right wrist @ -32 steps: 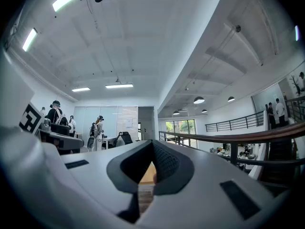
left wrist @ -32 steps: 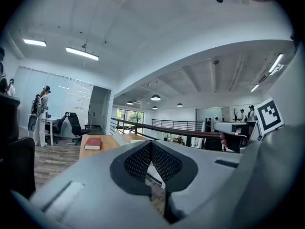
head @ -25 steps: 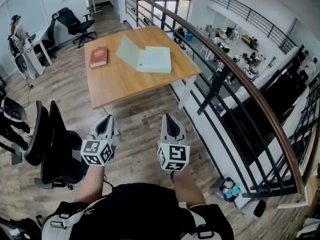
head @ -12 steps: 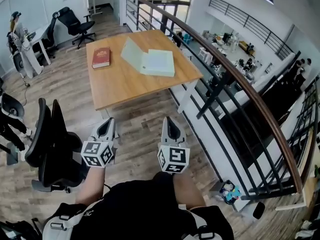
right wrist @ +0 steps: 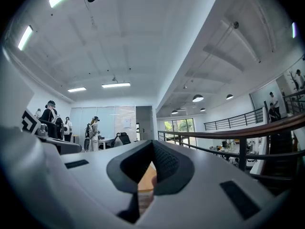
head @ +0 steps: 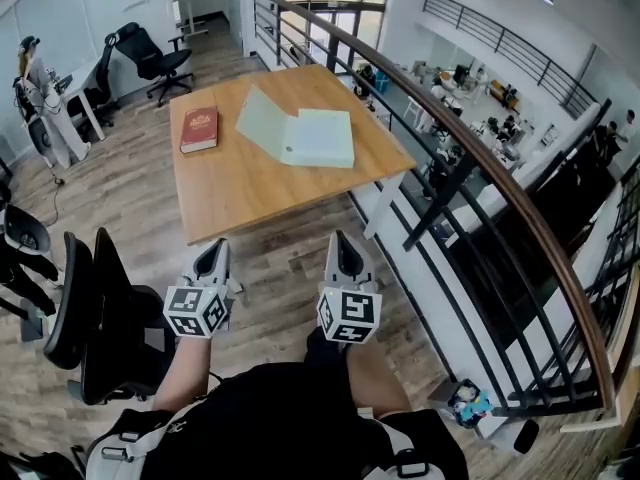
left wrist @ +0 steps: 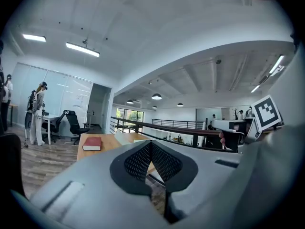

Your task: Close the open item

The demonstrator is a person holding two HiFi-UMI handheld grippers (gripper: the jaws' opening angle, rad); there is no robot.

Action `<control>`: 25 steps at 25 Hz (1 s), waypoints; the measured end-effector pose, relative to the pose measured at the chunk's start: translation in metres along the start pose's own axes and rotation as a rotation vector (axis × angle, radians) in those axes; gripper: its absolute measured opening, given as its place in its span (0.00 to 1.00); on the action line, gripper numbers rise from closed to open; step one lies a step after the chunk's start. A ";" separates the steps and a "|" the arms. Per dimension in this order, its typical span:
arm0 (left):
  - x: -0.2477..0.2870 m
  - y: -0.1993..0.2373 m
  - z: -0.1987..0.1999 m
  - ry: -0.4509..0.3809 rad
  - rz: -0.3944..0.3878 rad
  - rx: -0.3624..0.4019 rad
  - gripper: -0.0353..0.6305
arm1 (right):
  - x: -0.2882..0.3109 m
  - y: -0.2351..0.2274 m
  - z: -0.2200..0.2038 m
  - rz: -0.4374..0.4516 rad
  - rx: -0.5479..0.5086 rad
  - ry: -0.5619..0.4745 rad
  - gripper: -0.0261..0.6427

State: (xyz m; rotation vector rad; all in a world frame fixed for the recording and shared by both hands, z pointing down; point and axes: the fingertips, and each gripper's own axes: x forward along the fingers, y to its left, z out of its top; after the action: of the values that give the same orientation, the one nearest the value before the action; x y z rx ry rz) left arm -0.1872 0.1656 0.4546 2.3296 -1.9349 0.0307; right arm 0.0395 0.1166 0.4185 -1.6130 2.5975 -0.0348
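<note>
An open pale-green folder [head: 300, 133] lies on the wooden table [head: 250, 183] ahead, one cover raised at an angle toward the left. A shut red book [head: 199, 129] lies to its left on the table, and shows as the red book [left wrist: 92, 144] in the left gripper view. My left gripper [head: 212, 257] and right gripper [head: 341, 251] are held side by side over the floor, short of the table's near edge. Both are shut with nothing between the jaws. The left gripper [left wrist: 151, 144] points at the table; the right gripper [right wrist: 152, 147] points at it too.
A black office chair [head: 95, 313] stands close on my left. A black railing with a wooden handrail [head: 470, 158] runs along the right, beside the table's right edge. Another chair [head: 150, 56] and desks stand far left, with people [right wrist: 93, 132] near them.
The table and folder have shifted slightly nearer and lower in the head view. Both grippers stay shut and hold the same position in front of me.
</note>
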 end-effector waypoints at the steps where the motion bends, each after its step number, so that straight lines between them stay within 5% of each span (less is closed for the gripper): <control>1: 0.012 0.002 0.001 0.005 0.006 -0.001 0.06 | 0.013 -0.006 -0.001 0.006 0.005 0.002 0.05; 17: 0.257 0.000 0.016 0.097 0.055 -0.008 0.06 | 0.220 -0.158 -0.023 0.065 0.039 0.097 0.05; 25: 0.316 0.008 0.011 0.152 0.092 0.029 0.06 | 0.282 -0.203 -0.036 0.066 0.073 0.133 0.05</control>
State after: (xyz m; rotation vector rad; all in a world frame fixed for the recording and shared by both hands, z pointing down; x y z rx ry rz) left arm -0.1366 -0.1457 0.4723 2.1833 -1.9778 0.2375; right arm 0.0937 -0.2273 0.4504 -1.5495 2.7109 -0.2378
